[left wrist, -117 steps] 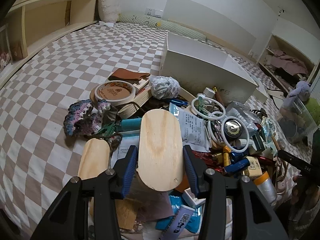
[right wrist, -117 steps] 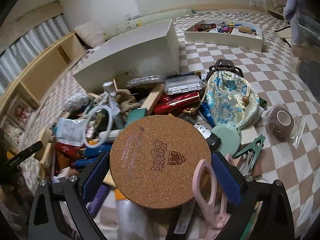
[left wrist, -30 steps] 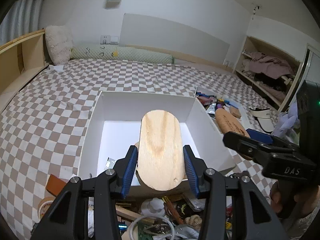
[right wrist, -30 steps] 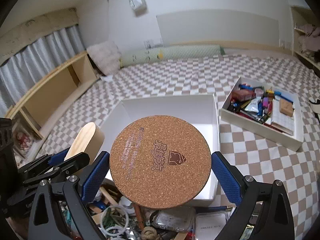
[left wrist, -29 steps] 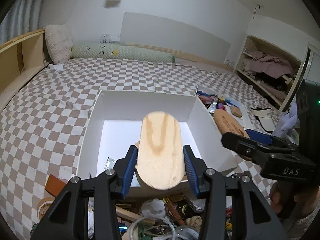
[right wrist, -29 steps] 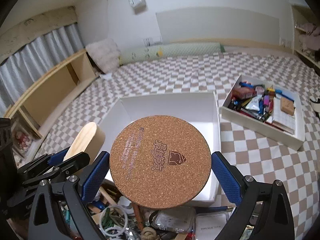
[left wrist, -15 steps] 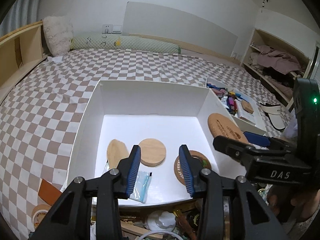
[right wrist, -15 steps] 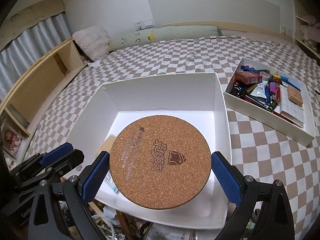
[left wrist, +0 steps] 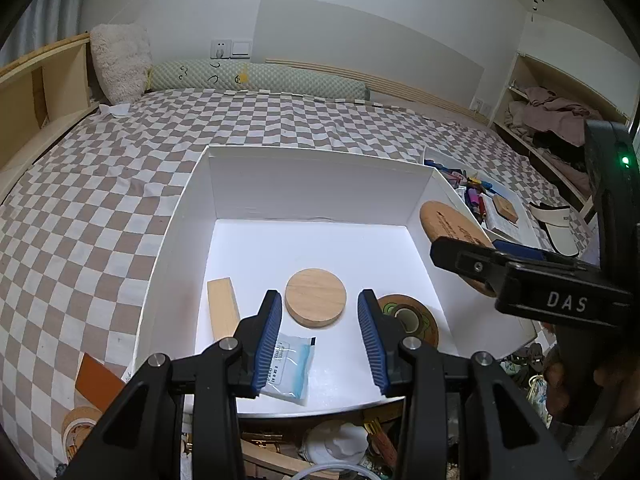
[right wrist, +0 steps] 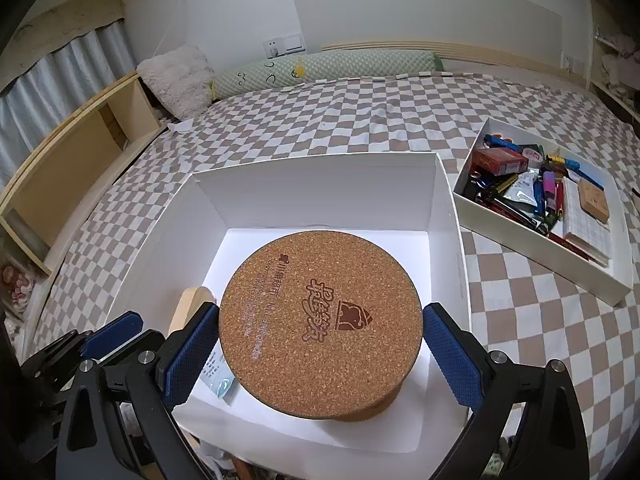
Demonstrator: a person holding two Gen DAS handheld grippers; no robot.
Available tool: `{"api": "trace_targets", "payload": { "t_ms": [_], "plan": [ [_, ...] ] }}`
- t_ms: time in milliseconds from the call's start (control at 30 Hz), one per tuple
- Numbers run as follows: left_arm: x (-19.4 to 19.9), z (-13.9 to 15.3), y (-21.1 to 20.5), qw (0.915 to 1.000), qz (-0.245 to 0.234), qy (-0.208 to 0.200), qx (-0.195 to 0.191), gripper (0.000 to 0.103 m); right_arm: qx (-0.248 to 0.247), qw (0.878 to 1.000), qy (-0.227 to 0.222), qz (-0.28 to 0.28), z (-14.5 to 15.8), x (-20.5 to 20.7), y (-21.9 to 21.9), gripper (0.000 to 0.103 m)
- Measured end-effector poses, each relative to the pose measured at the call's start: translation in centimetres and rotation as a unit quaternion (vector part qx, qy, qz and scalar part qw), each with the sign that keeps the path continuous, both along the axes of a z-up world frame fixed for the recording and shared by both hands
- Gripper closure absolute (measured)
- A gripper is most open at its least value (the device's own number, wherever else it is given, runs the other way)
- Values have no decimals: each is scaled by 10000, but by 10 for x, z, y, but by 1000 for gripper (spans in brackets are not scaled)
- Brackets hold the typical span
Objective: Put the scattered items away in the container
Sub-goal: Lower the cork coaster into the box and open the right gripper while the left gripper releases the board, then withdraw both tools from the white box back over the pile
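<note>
A large white box [left wrist: 176, 240] sits on the checkered bed; it also shows in the right wrist view [right wrist: 444, 200]. Inside lie an oval wooden board on edge [left wrist: 222, 307], a round wooden lid [left wrist: 315, 297], a tape roll [left wrist: 412, 316] and a blue-white packet [left wrist: 289, 368]. My left gripper [left wrist: 320, 332] is open and empty above the box's near side. My right gripper [right wrist: 320, 340] is shut on a round cork coaster [right wrist: 320, 320] and holds it over the box; the coaster also shows in the left wrist view [left wrist: 452, 232].
A shallow white tray [right wrist: 592, 276] of pens and small items lies right of the box. A clutter pile [left wrist: 340, 448] lies in front of the box, with a brown leather piece [left wrist: 96, 380] and a tape roll [left wrist: 78, 426] at left. Wooden shelves [right wrist: 60, 160] line the left.
My left gripper let go of the oval wooden board, which now lies in the box, and its jaws opened. The right gripper carried the cork coaster forward over the box.
</note>
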State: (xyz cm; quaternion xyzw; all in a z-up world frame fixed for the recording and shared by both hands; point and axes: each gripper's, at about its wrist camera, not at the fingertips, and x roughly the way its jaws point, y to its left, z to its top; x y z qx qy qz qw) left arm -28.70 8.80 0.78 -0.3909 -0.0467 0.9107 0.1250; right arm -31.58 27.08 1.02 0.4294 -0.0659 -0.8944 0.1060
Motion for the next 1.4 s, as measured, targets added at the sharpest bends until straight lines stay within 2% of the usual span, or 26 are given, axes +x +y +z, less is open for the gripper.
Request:
{"api": "trace_targets", "payload": {
  "t_ms": [100, 167, 233, 600, 1400],
  "plan": [
    [0, 0, -1, 10000, 58, -6, -14, 63, 27, 10000, 11, -65, -1, -1, -1, 3],
    [0, 0, -2, 10000, 91, -17, -8, 50, 127, 9998, 129, -86, 0, 2, -3, 0],
    [1, -1, -3, 9999, 106, -19, 4, 44, 245, 9995, 186, -100, 1, 4, -4, 0],
    [8, -1, -3, 10000, 76, -60, -16, 43, 290, 9994, 205, -38, 11, 12, -8, 0],
    [45, 29, -14, 9998, 99, 155, -16, 43, 366, 9987, 354, 18, 39, 54, -8, 0]
  ]
}}
